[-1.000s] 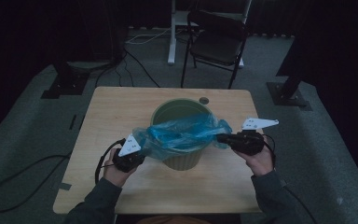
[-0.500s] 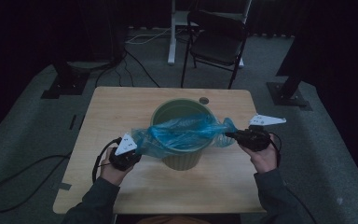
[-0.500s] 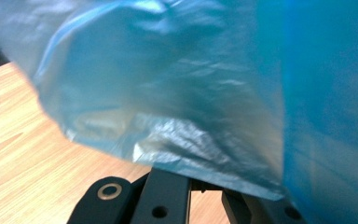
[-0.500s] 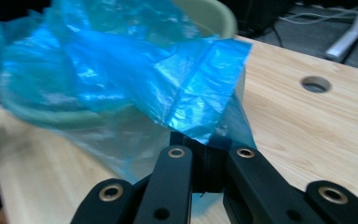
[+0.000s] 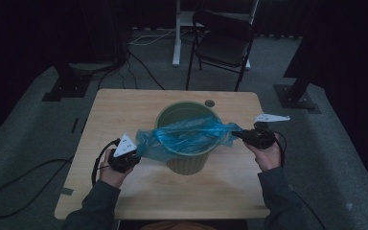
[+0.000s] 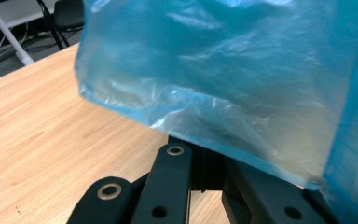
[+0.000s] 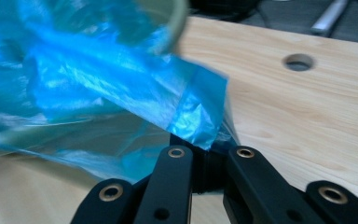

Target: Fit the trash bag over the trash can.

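Note:
A green bin (image 5: 187, 165) stands in the middle of the wooden table (image 5: 124, 110). A blue plastic bag (image 5: 187, 136) is stretched across its mouth between the two grippers. My left gripper (image 5: 137, 150) is shut on the bag's left end, left of the bin. In the left gripper view the bag (image 6: 223, 84) drapes over the jaws. My right gripper (image 5: 237, 135), right of the bin, pinches the bag's right corner (image 7: 200, 126). Its jaws have just been opening a little, with the corner still between them at my right gripper (image 7: 205, 151).
A round cable hole (image 5: 210, 103) lies in the tabletop behind the bin. A black folding chair (image 5: 223, 45) and a white stand leg (image 5: 176, 33) are on the floor beyond the table. Cables trail off the left side (image 5: 38, 167).
My right gripper has shifted to the right, away from the bin, drawing the bag's right end out. The left gripper has hardly moved.

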Demonstrator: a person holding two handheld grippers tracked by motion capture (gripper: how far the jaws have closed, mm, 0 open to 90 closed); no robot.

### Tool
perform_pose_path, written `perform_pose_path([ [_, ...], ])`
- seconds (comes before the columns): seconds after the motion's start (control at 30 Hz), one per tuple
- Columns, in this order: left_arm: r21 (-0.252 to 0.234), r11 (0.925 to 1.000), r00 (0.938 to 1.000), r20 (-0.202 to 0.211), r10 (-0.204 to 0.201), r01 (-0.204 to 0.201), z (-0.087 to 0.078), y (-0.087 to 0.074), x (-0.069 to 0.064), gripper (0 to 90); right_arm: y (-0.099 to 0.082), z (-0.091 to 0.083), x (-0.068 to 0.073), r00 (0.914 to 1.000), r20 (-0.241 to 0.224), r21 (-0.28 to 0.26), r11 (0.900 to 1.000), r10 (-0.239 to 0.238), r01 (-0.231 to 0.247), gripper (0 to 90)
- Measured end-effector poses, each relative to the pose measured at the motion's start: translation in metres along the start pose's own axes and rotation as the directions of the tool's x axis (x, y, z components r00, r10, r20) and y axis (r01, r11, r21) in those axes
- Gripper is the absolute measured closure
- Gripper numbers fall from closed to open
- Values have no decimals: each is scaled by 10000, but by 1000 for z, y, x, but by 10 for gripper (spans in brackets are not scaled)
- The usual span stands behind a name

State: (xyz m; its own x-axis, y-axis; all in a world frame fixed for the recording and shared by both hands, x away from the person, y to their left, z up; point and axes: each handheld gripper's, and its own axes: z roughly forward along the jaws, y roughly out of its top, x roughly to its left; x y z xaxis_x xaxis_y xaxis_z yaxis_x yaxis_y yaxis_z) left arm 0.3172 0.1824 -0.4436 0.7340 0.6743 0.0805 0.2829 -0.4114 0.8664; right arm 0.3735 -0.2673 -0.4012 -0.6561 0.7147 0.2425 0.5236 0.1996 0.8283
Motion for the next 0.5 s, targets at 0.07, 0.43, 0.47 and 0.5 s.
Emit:
perform_pose_path([
  [0.07, -161, 9999, 9999, 131, 6, -4, -3, 0, 0, 833, 1, -6, 10, 9978, -408, -123, 9985, -529, 524, 790],
  [0.43, -789, 9968, 9976, 689, -35, 90, -26, -8, 3, 633, 2, -24, 22, 9815, -1231, -307, 9891, -1468, 1441, 719],
  [0.47, -789, 9968, 9976, 689, -35, 90, -26, -8, 3, 626, 2, -24, 22, 9815, -1231, -307, 9891, -1468, 1441, 719],
  [0.5, -817, 9966, 9974, 716, -69, 128, -31, -10, 5, 611, -1, -25, 21, 9804, -1324, -370, 9891, -1462, 1425, 720],
])
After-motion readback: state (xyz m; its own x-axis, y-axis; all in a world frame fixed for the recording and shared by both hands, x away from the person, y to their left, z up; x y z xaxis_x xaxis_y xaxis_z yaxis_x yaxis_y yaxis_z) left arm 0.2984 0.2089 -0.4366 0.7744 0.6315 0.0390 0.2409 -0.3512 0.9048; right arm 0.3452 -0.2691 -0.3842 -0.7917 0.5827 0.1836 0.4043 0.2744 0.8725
